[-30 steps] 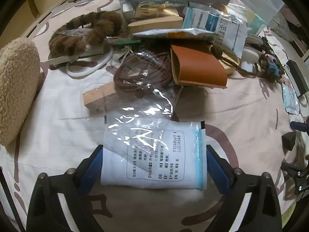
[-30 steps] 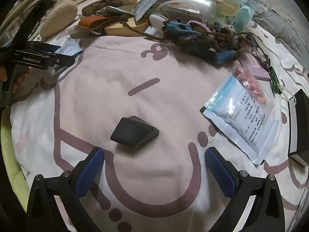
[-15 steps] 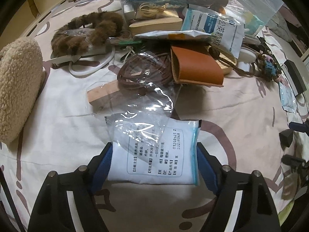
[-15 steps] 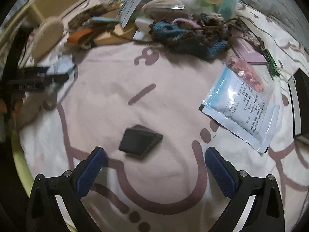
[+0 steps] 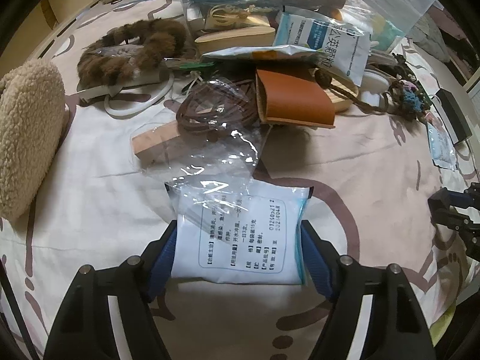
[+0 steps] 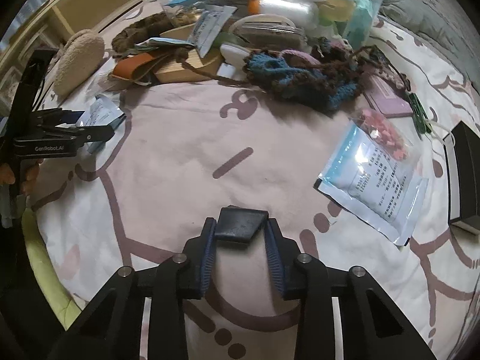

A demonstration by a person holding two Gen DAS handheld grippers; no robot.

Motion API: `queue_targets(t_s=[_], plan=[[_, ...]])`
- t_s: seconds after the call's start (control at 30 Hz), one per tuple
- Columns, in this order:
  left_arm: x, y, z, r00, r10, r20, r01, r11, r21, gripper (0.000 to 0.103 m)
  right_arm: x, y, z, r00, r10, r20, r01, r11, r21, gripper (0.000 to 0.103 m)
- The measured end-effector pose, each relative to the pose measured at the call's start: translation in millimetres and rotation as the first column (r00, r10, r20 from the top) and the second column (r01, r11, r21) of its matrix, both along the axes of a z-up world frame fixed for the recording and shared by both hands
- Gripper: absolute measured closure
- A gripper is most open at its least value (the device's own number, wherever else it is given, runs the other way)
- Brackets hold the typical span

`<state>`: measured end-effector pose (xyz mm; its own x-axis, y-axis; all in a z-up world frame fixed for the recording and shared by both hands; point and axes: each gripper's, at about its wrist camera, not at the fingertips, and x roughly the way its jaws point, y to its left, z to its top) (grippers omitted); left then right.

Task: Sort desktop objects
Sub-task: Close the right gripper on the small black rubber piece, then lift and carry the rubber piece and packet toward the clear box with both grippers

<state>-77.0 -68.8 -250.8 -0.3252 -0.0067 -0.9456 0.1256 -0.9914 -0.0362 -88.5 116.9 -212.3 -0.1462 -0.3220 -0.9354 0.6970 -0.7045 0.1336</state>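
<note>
A white medicine sachet (image 5: 249, 252) with a blue edge and black print sits between my left gripper's (image 5: 238, 228) blue pads. Both pads press its sides while the jaws are closing, and the sachet bows a little. A clear plastic bag (image 5: 222, 162) overlaps its far end. In the right wrist view my right gripper (image 6: 240, 222) is shut on a small black wedge-shaped piece (image 6: 238, 231), just above the pink printed cloth (image 6: 186, 156). The left gripper (image 6: 99, 133) shows at that view's left edge, with the sachet in it.
A pile lies at the back: a brown leather holder (image 5: 294, 102), a fur piece (image 5: 132, 48), coiled brown cord in plastic (image 5: 210, 108), a wooden block (image 5: 153, 142), a crocheted piece (image 6: 300, 75). A fleece pouch (image 5: 27, 138) sits left. A second sachet (image 6: 375, 180) and a black box (image 6: 462, 180) lie right.
My left jaws have closed in onto the sachet's sides. My right jaws, wide before with the black piece lying ahead on the cloth, have shut on it.
</note>
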Motion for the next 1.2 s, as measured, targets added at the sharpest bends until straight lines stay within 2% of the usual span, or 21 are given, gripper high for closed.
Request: queue_targets(t_s=[0.07, 0.23, 0.67, 0.73, 0.8, 0.9, 1.0, 1.2], plan=[[4.6, 28.7, 7.6, 1.000, -0.004, 0.003, 0.004, 1.000, 0.001, 0.030, 1.8, -2.1, 1.9, 1.000, 0.005, 0.002, -0.005, 1.000, -0.006, 0.070], [8.1, 36.0, 13.6, 1.000, -0.011, 0.010, 0.011, 1.000, 0.018, 0.031, 6.3, 3.2, 8.9, 1.000, 0.012, -0.006, -0.012, 1.000, -0.017, 0.070], [22.5, 39.5, 32.2, 0.999, -0.031, 0.027, 0.029, 0.997, 0.068, 0.032, -3.7, 8.6, 30.2, 0.998, -0.049, -0.042, 0.046, 0.997, -0.067, 0.070], [27.2, 48.5, 35.6, 0.998, -0.047, 0.029, 0.045, 0.996, 0.072, 0.032, -5.7, 3.4, 30.2, 0.998, -0.053, -0.045, 0.050, 0.996, -0.071, 0.070], [21.6, 44.2, 14.4, 0.997, -0.071, 0.028, 0.068, 0.995, 0.074, 0.032, -6.0, 4.7, 32.9, 0.997, -0.057, -0.048, 0.053, 0.996, -0.076, 0.070], [12.9, 57.9, 14.5, 0.994, -0.109, 0.024, 0.107, 0.991, 0.079, 0.032, -7.0, 4.2, 36.8, 0.997, -0.065, -0.052, 0.060, 0.994, -0.087, 0.070], [13.1, 83.0, 17.3, 0.988, -0.152, 0.005, 0.151, 0.985, 0.079, 0.033, -7.3, 7.4, 45.2, 0.995, -0.076, -0.069, 0.068, 0.993, -0.100, 0.070], [16.0, 94.4, 45.3, 0.978, -0.203, -0.051, 0.207, 0.972, 0.108, 0.033, -10.0, 13.2, 68.6, 0.988, -0.111, -0.105, 0.094, 0.983, -0.158, 0.070]])
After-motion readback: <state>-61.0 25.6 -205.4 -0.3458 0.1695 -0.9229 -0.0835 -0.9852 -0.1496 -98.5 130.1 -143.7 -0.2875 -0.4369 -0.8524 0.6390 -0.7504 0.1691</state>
